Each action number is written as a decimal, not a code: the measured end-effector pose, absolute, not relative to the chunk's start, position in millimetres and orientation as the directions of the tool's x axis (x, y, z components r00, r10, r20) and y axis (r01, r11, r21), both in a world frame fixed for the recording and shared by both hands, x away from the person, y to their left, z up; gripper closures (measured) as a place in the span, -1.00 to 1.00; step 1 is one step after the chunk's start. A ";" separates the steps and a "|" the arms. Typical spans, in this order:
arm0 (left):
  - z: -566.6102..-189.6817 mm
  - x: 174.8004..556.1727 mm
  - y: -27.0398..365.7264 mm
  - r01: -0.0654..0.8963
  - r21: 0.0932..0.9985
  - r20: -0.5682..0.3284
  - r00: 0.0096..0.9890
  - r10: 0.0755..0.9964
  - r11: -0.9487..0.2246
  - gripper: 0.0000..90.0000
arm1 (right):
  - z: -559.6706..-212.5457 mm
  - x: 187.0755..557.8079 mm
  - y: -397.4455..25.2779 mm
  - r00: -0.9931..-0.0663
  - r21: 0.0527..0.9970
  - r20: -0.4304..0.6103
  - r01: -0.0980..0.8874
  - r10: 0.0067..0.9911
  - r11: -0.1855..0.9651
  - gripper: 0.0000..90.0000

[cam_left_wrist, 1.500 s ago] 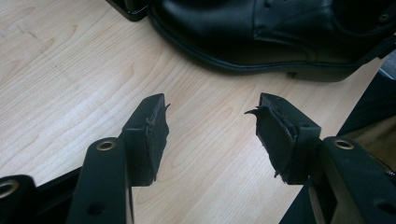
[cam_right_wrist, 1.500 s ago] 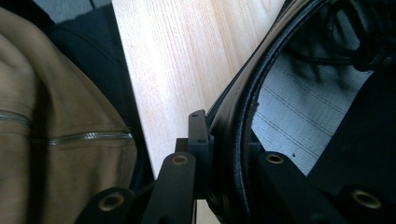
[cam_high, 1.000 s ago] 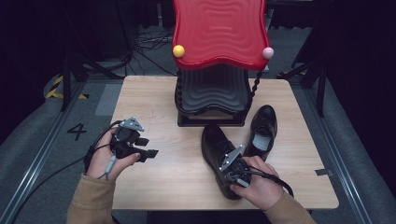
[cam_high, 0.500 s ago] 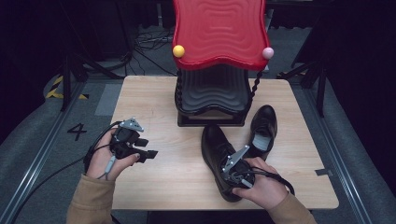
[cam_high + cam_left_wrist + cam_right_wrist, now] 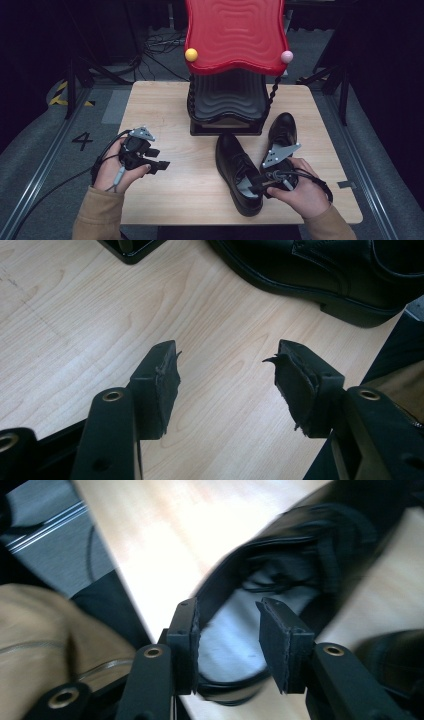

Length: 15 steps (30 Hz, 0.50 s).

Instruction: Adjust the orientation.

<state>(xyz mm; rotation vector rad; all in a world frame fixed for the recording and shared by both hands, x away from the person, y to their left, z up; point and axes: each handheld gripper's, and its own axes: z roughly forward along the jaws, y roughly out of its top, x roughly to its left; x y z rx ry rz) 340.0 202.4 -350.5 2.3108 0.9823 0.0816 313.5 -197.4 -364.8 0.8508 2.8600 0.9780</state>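
Note:
Two black leather shoes stand on the wooden table [image 5: 165,110]. The nearer shoe [image 5: 231,159] has its heel toward me; the other shoe [image 5: 283,131] lies to its right, farther back. My right gripper [image 5: 254,183] is at the nearer shoe's heel opening. In the right gripper view, the right gripper [image 5: 227,642] is open, one jaw by the shoe's rim [image 5: 210,597], the other over the pale insole [image 5: 235,630]. My left gripper [image 5: 161,165] hovers open over bare wood at the table's left. The left gripper [image 5: 225,382] holds nothing, with the shoe [image 5: 320,270] beyond it.
A shoe rack with a red wavy top [image 5: 232,35] and black wavy tiers [image 5: 227,100] stands at the table's back centre, with a yellow ball [image 5: 191,54] and a pink ball [image 5: 286,56] at its corners. Its base [image 5: 130,247] lies ahead of the left gripper. Cables trail off the left edge.
The right hand has shifted a little to the right and turned, so its gripper now points left into the nearer shoe's heel opening. The left gripper has stayed put.

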 end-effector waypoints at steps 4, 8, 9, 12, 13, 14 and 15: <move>-350.5 339.3 204.4 0.635 0.565 -0.179 0.718 0.673 -0.526 -0.04 | -357.4 328.0 -211.5 -0.815 0.586 0.107 0.514 0.569 0.626 0.35; -349.5 339.1 206.7 0.637 0.570 -0.177 0.712 0.680 -0.519 -0.04 | -352.9 340.0 -221.8 -0.781 0.586 0.090 0.543 0.617 0.601 0.35; -348.6 338.7 207.6 0.638 0.572 -0.179 0.711 0.680 -0.516 -0.04 | -351.9 347.2 -227.8 -0.758 0.579 0.076 0.562 0.648 0.590 0.34; -348.6 338.5 207.8 0.637 0.572 -0.177 0.711 0.680 -0.517 -0.04 | -352.2 356.5 -235.6 -0.729 0.572 0.081 0.593 0.680 0.568 0.33; -348.6 338.5 207.8 0.637 0.572 -0.177 0.711 0.680 -0.517 -0.04 | -352.2 356.5 -235.6 -0.729 0.572 0.081 0.593 0.680 0.568 0.33; -348.9 338.5 207.8 0.636 0.572 -0.176 0.712 0.680 -0.518 -0.04 | -352.5 358.3 -237.0 -0.722 0.567 0.080 0.600 0.687 0.564 0.33; -349.2 338.6 207.9 0.637 0.570 -0.178 0.712 0.679 -0.519 -0.04 | -353.1 361.4 -239.0 -0.712 0.561 0.075 0.609 0.698 0.561 0.31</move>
